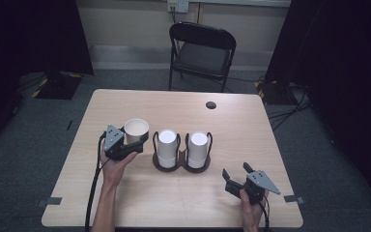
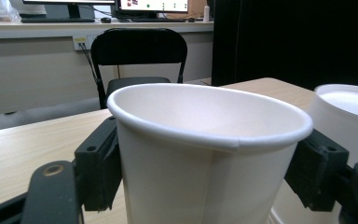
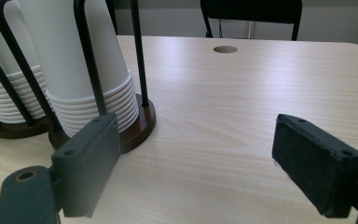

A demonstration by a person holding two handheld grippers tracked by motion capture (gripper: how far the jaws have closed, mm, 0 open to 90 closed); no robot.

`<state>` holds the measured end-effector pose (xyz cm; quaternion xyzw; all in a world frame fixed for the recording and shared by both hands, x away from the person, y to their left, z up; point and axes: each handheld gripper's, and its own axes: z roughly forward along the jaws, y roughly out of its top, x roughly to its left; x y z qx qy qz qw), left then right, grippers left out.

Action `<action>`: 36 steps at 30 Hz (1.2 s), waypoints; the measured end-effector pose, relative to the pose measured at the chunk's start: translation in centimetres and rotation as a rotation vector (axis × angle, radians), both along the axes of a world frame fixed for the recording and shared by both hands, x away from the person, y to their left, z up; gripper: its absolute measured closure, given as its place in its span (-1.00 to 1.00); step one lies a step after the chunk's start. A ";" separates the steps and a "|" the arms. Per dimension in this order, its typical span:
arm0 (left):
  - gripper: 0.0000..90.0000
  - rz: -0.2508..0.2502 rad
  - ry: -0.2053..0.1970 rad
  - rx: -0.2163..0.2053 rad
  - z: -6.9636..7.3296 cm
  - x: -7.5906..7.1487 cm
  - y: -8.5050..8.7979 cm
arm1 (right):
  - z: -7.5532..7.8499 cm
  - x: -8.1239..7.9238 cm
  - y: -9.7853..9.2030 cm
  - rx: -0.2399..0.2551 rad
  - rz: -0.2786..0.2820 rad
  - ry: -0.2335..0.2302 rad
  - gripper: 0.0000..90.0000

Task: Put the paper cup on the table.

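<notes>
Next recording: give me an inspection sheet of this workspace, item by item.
Surface: wooden table, with a round hole.
Job's things: upright paper cup; cup holder with two upside-down stacks.
Clutter: nothing seen.
Grippers: left gripper closed on the cup; right gripper open, holding nothing.
Cables: one trails from the left gripper; more on the floor.
Surroundings: folding chair, wall socket.

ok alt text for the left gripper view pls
An upright white paper cup sits between the left tool's two black pads, gripped on both sides. Behind it lie a wooden table, a black folding chair and another white cup stack at right.
</notes>
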<state>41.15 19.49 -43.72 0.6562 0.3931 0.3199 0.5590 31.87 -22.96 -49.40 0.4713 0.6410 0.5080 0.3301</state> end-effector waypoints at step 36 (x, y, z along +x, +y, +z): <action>-0.53 -0.007 0.173 0.039 -4.8 3.5 -0.7 | 0.0 0.1 -0.1 0.012 -0.008 0.016 -0.68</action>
